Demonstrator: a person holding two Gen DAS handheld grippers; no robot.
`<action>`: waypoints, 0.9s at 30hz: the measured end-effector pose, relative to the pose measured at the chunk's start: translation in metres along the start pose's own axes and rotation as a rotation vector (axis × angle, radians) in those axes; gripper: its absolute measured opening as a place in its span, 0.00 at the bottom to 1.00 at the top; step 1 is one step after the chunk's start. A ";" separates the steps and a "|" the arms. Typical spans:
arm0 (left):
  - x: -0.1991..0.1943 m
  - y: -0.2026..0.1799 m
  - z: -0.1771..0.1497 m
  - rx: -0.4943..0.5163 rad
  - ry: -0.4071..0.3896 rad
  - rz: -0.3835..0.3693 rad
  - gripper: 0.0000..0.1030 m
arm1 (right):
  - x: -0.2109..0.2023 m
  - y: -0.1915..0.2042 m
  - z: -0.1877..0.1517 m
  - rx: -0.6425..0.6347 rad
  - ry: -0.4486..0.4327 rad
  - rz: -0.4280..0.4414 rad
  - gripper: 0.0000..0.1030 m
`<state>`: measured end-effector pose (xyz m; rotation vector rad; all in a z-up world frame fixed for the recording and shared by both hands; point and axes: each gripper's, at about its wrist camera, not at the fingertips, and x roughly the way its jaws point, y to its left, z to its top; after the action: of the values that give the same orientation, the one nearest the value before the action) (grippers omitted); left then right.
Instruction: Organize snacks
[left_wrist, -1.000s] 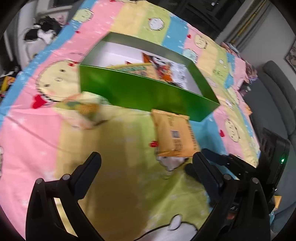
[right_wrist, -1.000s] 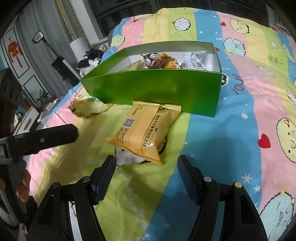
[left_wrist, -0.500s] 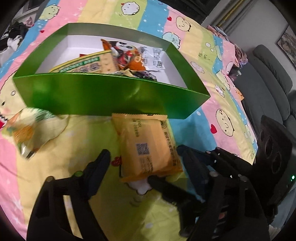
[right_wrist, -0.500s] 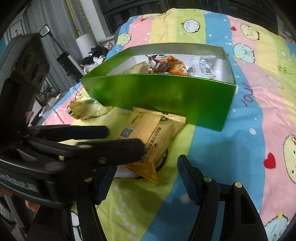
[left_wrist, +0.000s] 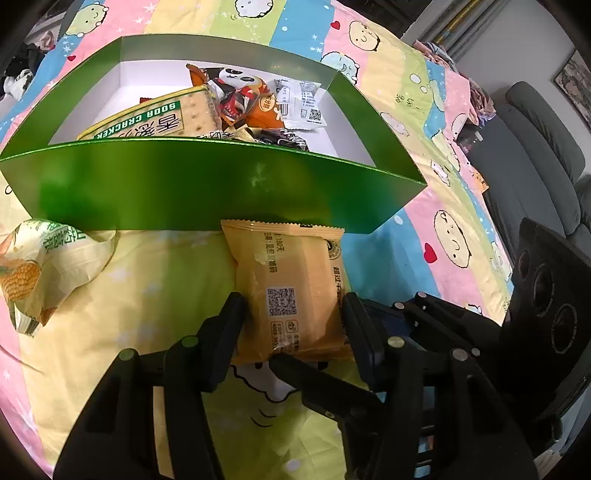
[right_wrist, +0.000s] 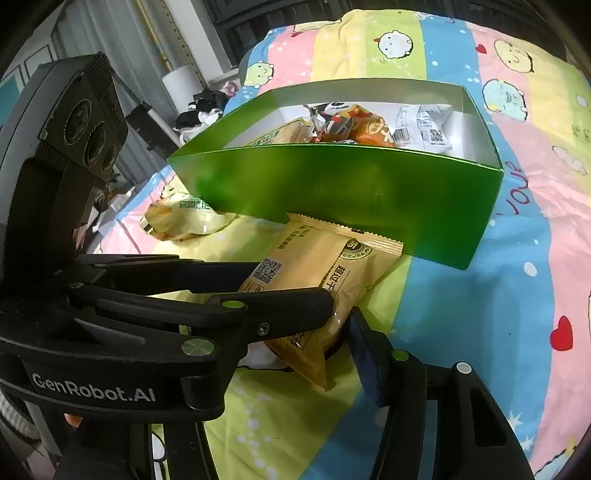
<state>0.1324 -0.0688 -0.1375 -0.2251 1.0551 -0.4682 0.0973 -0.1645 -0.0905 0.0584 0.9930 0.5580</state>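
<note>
An orange snack packet (left_wrist: 291, 291) lies flat on the cartoon bedspread, its far end against the green box (left_wrist: 221, 184). My left gripper (left_wrist: 293, 308) is closing on the packet, and its pads touch both long sides. In the right wrist view the left gripper (right_wrist: 291, 288) reaches in from the left across the packet (right_wrist: 325, 266). My right gripper (right_wrist: 306, 332) is closing too, with the packet's near corner between its jaws. Its left finger is hidden behind the left gripper. The green box (right_wrist: 351, 192) holds several snacks, among them a soda cracker pack (left_wrist: 155, 122).
A crumpled corn snack bag (left_wrist: 37, 269) lies left of the packet, by the box's near left corner. A grey sofa (left_wrist: 535, 147) stands beyond the bedspread's right edge. Dark clutter and a stand (right_wrist: 147, 114) sit off the far left side.
My left gripper has come in from the left over the orange packet and narrowed its jaws onto it. The right gripper stayed put and its jaws narrowed a little.
</note>
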 end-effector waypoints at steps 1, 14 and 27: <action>0.000 0.000 0.000 0.001 -0.001 0.002 0.53 | 0.000 0.000 0.000 -0.001 -0.001 -0.002 0.54; -0.016 -0.008 -0.011 0.018 -0.029 0.052 0.52 | -0.011 0.010 -0.007 0.008 -0.026 0.005 0.47; -0.064 -0.028 -0.022 0.050 -0.122 0.068 0.52 | -0.050 0.043 -0.005 -0.048 -0.100 -0.006 0.47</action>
<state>0.0794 -0.0621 -0.0872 -0.1712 0.9275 -0.4133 0.0546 -0.1525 -0.0415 0.0403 0.8819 0.5678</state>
